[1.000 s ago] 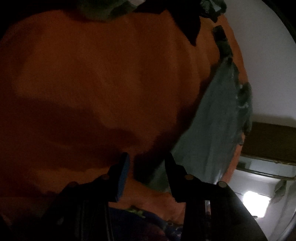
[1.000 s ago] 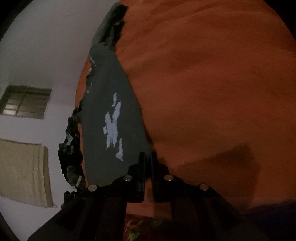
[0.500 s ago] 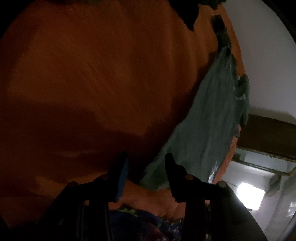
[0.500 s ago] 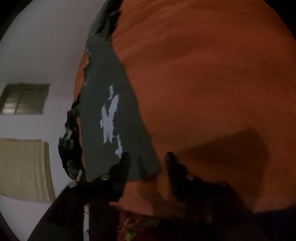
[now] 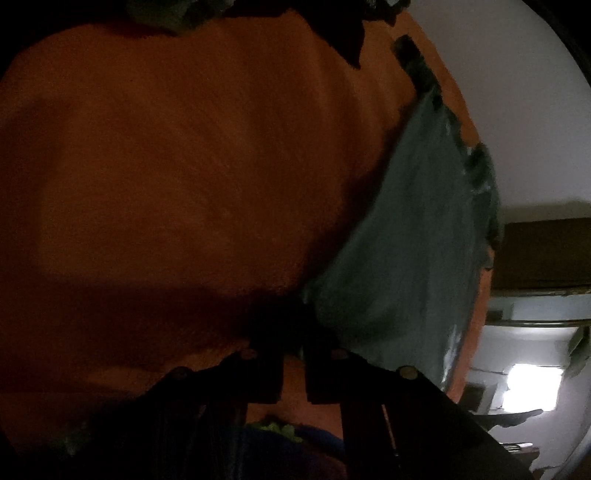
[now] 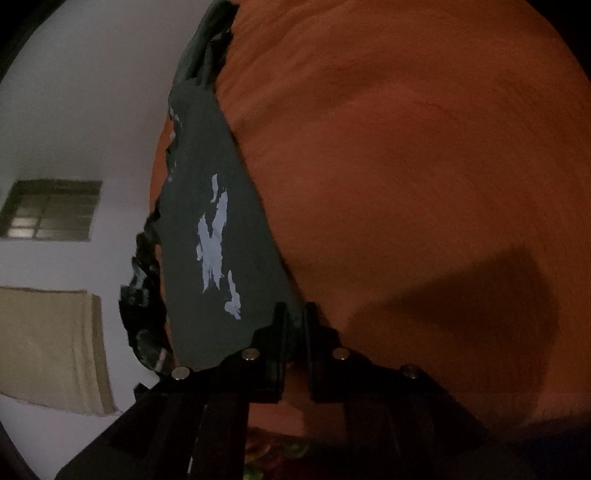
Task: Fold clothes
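A dark grey-green garment (image 5: pixel 406 240) lies flat along the edge of an orange bedspread (image 5: pixel 184 166). In the left wrist view, my left gripper (image 5: pixel 293 328) is shut on its near corner, though the pinch point is in deep shadow. The right wrist view shows the same garment (image 6: pixel 221 221) with a white print on it, spread over the bedspread (image 6: pixel 406 147). My right gripper (image 6: pixel 295 317) is shut on its other near corner, with cloth running between the fingers.
Crumpled dark clothes (image 5: pixel 177 11) lie at the far end of the bed, and more dark clothes (image 6: pixel 144 295) hang at the bed's edge beside the garment. A white wall with a window (image 6: pixel 51 210) and a beige cloth (image 6: pixel 48 343) lies beyond. A bright light (image 5: pixel 532 384) shines at lower right.
My left gripper was open and has shut on the garment's corner. My right gripper was shut, opened half a second ago, and has shut again on the other corner.
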A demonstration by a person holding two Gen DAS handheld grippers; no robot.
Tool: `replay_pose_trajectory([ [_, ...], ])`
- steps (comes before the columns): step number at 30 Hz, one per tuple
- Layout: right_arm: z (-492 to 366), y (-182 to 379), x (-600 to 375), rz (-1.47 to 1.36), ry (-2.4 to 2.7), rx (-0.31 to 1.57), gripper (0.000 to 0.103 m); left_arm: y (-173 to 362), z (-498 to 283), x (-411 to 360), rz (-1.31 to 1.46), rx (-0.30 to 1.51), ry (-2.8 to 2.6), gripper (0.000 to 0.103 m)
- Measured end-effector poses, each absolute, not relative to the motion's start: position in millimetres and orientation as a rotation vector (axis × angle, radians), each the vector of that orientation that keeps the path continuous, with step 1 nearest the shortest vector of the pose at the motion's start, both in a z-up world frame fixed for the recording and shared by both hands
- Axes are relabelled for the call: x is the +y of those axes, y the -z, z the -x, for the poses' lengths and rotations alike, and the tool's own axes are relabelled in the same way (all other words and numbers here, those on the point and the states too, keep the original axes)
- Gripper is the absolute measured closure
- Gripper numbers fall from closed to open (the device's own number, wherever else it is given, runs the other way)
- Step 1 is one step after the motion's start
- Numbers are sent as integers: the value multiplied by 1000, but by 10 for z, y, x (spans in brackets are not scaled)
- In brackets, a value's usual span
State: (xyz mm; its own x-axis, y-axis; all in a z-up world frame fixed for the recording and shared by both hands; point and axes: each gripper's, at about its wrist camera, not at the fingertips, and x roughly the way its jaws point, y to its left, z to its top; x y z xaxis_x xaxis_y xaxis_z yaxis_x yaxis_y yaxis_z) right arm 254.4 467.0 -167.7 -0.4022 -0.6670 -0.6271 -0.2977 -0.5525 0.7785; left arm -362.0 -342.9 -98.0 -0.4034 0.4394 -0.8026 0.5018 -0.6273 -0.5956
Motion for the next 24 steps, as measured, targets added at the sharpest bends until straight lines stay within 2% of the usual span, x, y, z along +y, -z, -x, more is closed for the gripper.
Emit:
replay_pose_trajectory([
  [6,-2589,1754,4678,-1539,2018,-1350,96,1239,3524,-3467,-1703,1393,2262,95],
  [14,-2616,1950,4837,-1454,1902,-1521,96,1372,2894,-3590,-1311,1537,2606,95],
  [21,-2655,1962,4887,-1428,1887,-1570,95,1174,3025,-3612,-1527,1415,2496,95],
  [24,-2853,1724,4954,-1305,2022,-1580,92,953,3177,-3408,-1616,1378,2492,95],
])
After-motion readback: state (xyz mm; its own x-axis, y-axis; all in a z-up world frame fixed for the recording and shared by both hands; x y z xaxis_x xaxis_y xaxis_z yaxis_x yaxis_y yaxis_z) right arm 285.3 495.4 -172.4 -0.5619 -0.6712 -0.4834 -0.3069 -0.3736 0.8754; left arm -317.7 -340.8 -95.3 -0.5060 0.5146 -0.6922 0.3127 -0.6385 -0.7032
